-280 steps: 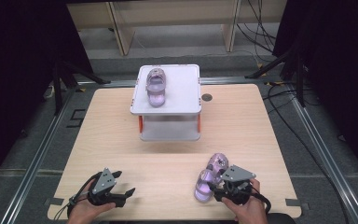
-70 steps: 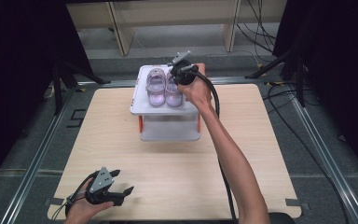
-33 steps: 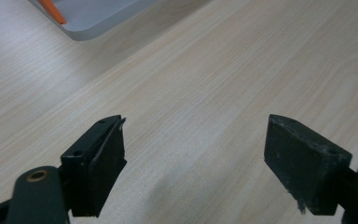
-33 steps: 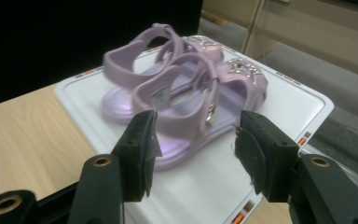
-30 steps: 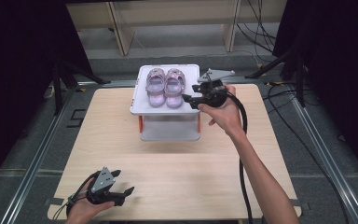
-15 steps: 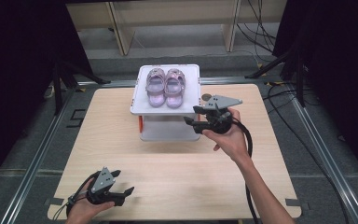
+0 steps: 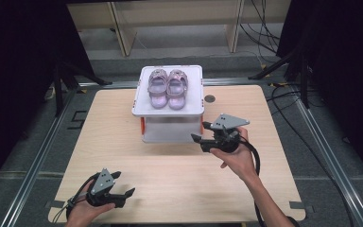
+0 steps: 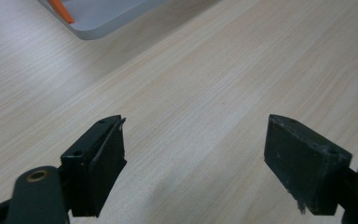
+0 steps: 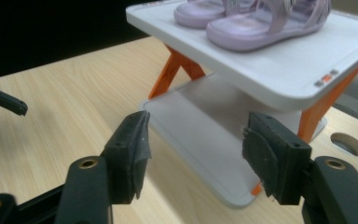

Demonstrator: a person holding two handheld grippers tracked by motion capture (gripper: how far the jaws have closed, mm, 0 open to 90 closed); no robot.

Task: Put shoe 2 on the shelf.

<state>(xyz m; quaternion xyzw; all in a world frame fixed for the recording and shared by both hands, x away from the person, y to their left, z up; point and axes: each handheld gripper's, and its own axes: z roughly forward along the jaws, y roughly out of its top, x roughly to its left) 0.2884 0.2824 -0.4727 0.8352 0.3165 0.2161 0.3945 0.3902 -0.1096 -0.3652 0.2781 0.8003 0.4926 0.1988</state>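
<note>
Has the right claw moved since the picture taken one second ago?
Yes. The right claw came down from beside the shelf top toward the table, empty.

The high view looks forward and down over the whole pale wooden bench (image 7: pixel 179 184). The left gripper view hangs close over bare bench (image 8: pixel 205 84). The right gripper view faces the white two-tier rack (image 9: pixel 279 70) from near; all three share that rack (image 7: pixel 170 113).

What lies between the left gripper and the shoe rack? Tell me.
Nothing but bare wooden table. In the high view, the left gripper rests near the front edge, and plain tabletop runs from its open jaws up to the white rack holding the sandals.
</note>
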